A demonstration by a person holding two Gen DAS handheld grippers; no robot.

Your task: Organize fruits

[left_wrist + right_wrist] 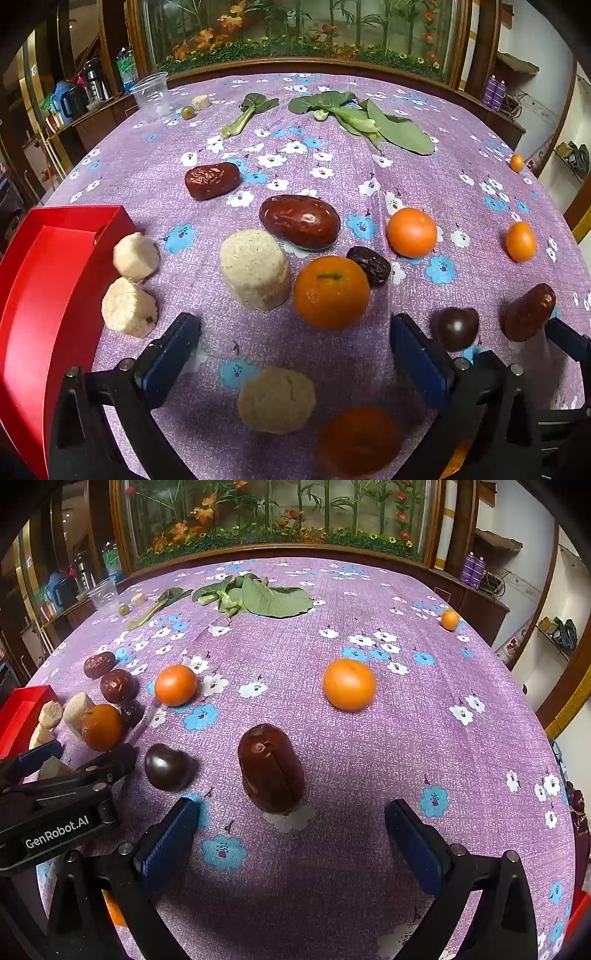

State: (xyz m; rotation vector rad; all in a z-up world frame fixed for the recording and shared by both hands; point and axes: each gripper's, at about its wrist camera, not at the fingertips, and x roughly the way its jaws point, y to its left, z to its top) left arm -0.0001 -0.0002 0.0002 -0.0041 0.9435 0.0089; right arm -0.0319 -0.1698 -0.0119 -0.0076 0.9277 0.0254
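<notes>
Both pairs of tongs hang tilted down over the table [424,716] with its purple flowered cloth, and both stand released, with nothing gripped. The red plastic tray [48,236] at the table's left edge is the landmark here, and it looks like the place where the fruit should go.

The left tongs [291,350] hover just right of the tray. A pale beige round cake-like lump [276,398] lies on the cloth between their blue pads, untouched. Just beyond it sit a glossy orange mandarin [331,292] and a taller pale beige cylinder [255,274]. 2 more pale lumps [129,284] rest against the tray's near wall.

The right tongs [291,834] hover well right of the tray, lined up on a dark red, wrinkled jujube [271,770] lying end-on just ahead of the pads. A dark, almost black round fruit [168,766] sits beside it on the tray side, and 2 mandarins [349,689] lie further off.

To my eye, the step in hand is the first pick. For the jujube, the tongs should come lower and forward so the pads straddle its narrow flanks, then close gently: the skin looks smooth and the fruit could roll or squirt out. The left tongs should keep clear of the mandarin crowding their lump.
</notes>
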